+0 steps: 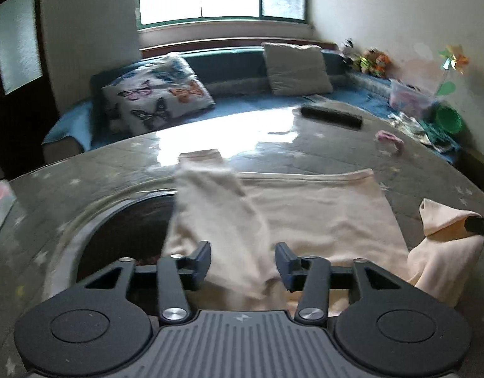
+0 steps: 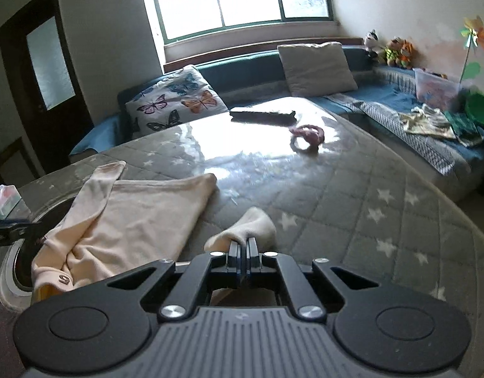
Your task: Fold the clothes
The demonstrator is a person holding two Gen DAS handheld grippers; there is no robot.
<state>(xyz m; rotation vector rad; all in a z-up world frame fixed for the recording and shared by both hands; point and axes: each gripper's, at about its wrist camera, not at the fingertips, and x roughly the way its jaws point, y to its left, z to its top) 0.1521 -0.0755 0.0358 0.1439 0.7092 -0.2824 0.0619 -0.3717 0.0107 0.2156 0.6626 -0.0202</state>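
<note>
Cream garment [image 1: 305, 211] spread on quilted bench [image 2: 352, 208], left claw [image 1: 242, 261] released over a sleeve, right claw [image 2: 242, 247] clenched on garment's edge, bare quilt beyond.

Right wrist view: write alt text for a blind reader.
The right gripper is shut on a sleeve end of a cream garment spread on a grey star-quilted table. Beyond lie a pink hair tie, a dark remote and a butterfly cushion.
</note>
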